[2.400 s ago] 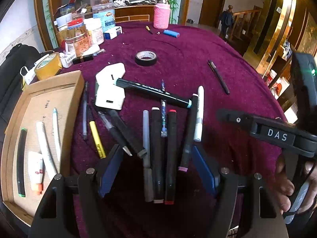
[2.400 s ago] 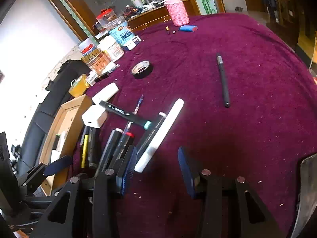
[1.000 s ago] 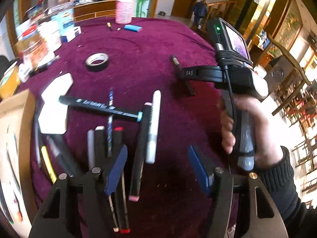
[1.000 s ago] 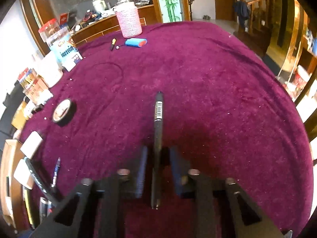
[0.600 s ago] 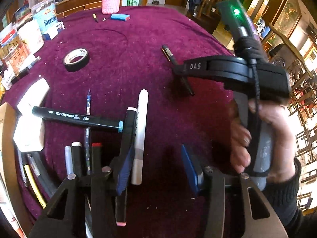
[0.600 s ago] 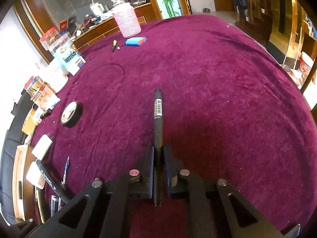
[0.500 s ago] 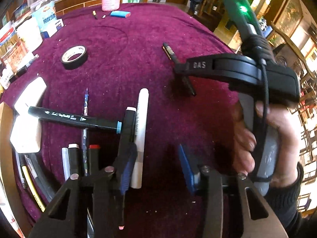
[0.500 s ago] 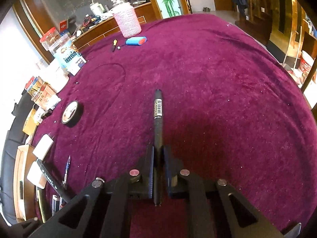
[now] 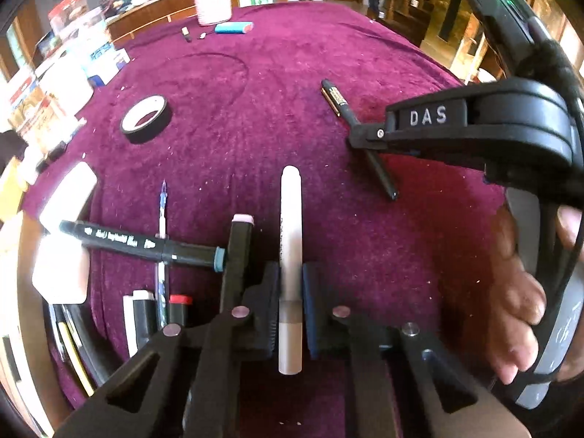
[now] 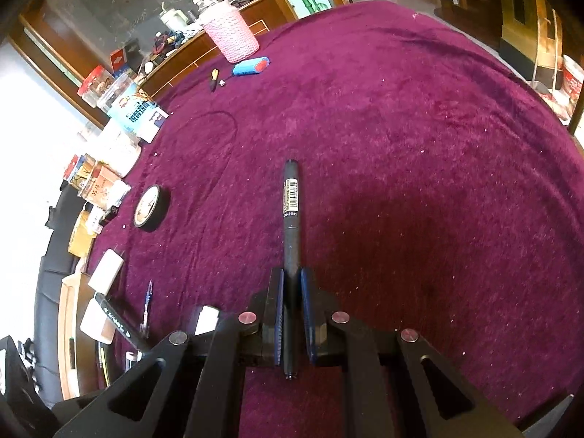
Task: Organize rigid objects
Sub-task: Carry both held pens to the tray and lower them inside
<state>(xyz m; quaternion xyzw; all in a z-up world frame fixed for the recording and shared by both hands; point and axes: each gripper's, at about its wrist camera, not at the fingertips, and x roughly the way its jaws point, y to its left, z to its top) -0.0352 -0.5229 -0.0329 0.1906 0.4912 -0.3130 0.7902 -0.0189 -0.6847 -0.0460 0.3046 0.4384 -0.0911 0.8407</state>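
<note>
My left gripper (image 9: 291,284) is shut on a white marker (image 9: 291,219) that points forward over the purple tablecloth. Beside it lie a black marker with a pink cap (image 9: 239,252), a black marker with a teal end (image 9: 142,244) and a blue pen (image 9: 162,211). My right gripper (image 10: 291,288) is shut on a black pen (image 10: 291,211) with a barcode label; in the left wrist view the right gripper (image 9: 361,138) holds this black pen (image 9: 334,96) to the right of the white marker.
A roll of black tape (image 9: 146,118) lies at the back left. White blocks (image 9: 67,197) and a cardboard tray (image 10: 69,314) are at the left. A pink-sleeved jar (image 10: 230,34), a blue case (image 10: 250,65) and several jars (image 10: 109,91) stand at the far edge.
My left gripper has closed on the white marker, which was between open jaws before. My right gripper keeps its hold on the black pen.
</note>
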